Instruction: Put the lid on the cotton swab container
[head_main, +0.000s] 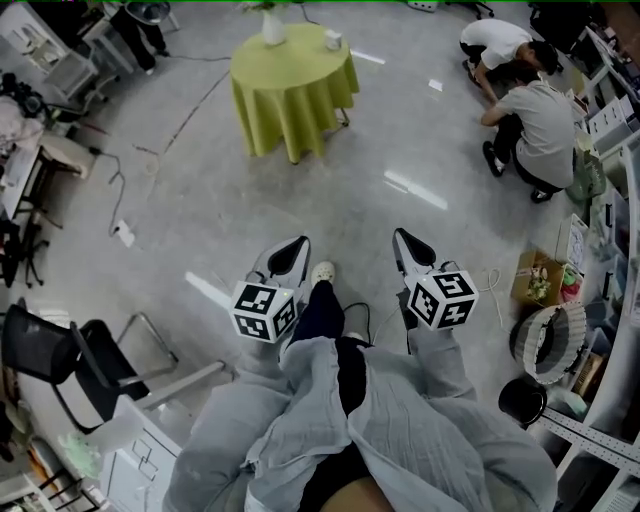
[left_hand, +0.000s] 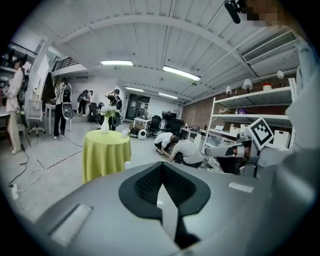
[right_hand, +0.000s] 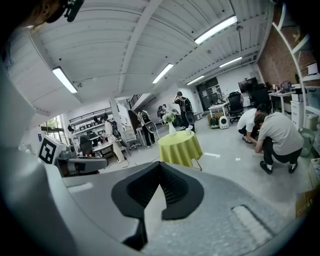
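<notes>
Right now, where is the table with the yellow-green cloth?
The table stands at the head view's top, left of centre, a white vase on it, two crouching people to its right.

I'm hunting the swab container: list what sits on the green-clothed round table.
A white vase of flowers and a small white pot stand on the table. Too far to tell whether it is lidded; the cloth hides everything underneath.

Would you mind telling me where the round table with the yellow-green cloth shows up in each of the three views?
Head view: the table is at the top, left of centre.
Left gripper view: the table is left of centre, at mid-height.
Right gripper view: the table is just right of centre.
Shared landmark: the crouching person in the grey shirt, right of the table in every view.
</notes>
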